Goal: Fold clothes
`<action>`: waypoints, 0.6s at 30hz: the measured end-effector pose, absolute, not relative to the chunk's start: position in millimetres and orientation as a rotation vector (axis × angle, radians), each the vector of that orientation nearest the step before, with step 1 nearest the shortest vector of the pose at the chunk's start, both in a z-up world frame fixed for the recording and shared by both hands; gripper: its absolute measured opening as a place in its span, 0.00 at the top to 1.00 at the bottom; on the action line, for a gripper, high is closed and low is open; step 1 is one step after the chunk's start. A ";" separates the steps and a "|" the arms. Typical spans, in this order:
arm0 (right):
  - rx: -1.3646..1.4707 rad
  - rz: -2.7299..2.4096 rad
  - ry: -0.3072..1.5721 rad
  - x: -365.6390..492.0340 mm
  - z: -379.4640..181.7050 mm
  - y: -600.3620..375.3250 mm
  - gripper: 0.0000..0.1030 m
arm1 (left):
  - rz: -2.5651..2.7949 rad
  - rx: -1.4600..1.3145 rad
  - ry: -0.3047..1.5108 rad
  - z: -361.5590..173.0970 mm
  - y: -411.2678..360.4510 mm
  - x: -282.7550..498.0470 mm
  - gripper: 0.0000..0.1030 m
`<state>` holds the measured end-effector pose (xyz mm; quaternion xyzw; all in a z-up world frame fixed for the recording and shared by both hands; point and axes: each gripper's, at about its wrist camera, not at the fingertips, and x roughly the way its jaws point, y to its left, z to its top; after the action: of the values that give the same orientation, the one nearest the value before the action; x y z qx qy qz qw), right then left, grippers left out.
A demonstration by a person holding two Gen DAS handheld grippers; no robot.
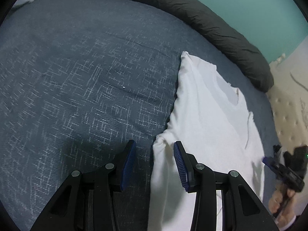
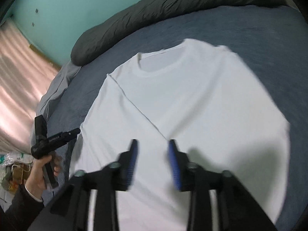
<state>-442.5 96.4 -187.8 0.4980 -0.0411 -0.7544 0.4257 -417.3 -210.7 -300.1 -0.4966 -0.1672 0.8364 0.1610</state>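
Blue-padded jaws of both grippers are standing spread with nothing between them as I'm hovering over the white T-shirt (image 2: 192,100), which is lying flat, collar away from me, on the dark blue bedspread (image 1: 77,67). It's looking light, soft and limp, so I'm favouring its side edge, just under the left gripper (image 1: 155,165); the right gripper (image 2: 153,161) is hanging above the lower chest
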 end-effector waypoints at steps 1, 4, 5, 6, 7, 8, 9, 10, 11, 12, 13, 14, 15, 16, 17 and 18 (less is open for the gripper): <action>1.250 -1.873 -0.100 -450.3 -188.5 84.4 0.64 | 2.384 -1.413 -0.483 -300.0 -211.1 -417.6 0.59; 1.255 -1.846 -0.096 -462.7 -189.4 55.0 0.64 | 2.385 -1.392 -0.434 -297.8 -208.2 -417.8 0.59; 1.253 -1.835 -0.086 -463.6 -189.0 47.5 0.64 | 2.383 -1.392 -0.418 -298.4 -207.0 -418.0 0.65; 1.250 -1.826 -0.074 -463.6 -188.6 41.1 0.64 | 2.381 -1.393 -0.404 -299.1 -205.8 -418.2 0.69; 1.245 -1.810 -0.057 -464.7 -189.7 29.9 0.64 | 2.375 -1.397 -0.399 -300.6 -205.4 -418.3 0.76; 1.248 -1.796 -0.043 -466.5 -191.6 20.2 0.64 | 2.369 -1.401 -0.401 -302.1 -205.6 -418.2 0.81; 1.258 -1.795 -0.021 -468.5 -194.5 10.9 0.64 | 2.363 -1.404 -0.402 -303.4 -205.8 -418.1 0.83; 1.265 -1.790 -0.005 -470.0 -197.3 2.2 0.64 | 2.363 -1.404 -0.402 -303.7 -206.1 -417.8 0.85; 1.271 -1.784 0.010 -471.4 -200.0 -6.3 0.64 | 2.363 -1.403 -0.400 -303.9 -206.3 -417.6 0.88; 1.277 -1.777 0.025 -472.8 -202.7 -14.8 0.64 | 2.366 -1.405 -0.390 -303.8 -206.2 -417.5 0.89; 1.278 -1.775 0.039 -472.8 -204.2 -20.4 0.64 | 2.368 -1.407 -0.381 -303.6 -206.1 -417.5 0.94; 1.277 -1.773 0.053 -472.5 -205.4 -25.3 0.64 | 2.371 -1.408 -0.373 -303.5 -206.2 -417.4 0.95; 1.276 -1.771 0.067 -472.2 -206.7 -30.3 0.64 | 2.369 -1.410 -0.375 -303.5 -206.9 -417.3 0.95; 1.286 -1.767 0.080 -472.8 -209.3 -34.1 0.64 | 2.367 -1.411 -0.377 -303.5 -207.4 -417.2 0.95; 1.299 -1.762 0.092 -473.5 -212.3 -37.8 0.65 | 2.367 -1.413 -0.375 -303.4 -207.0 -417.2 0.95; 1.305 -1.765 0.095 -475.1 -214.8 -39.6 0.65 | 2.367 -1.413 -0.371 -303.2 -206.8 -416.9 0.95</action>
<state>-475.1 -39.6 -214.8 0.5291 0.0385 -0.7154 0.4547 -416.9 -206.8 -303.2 -0.4998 -0.1313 0.8372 0.1789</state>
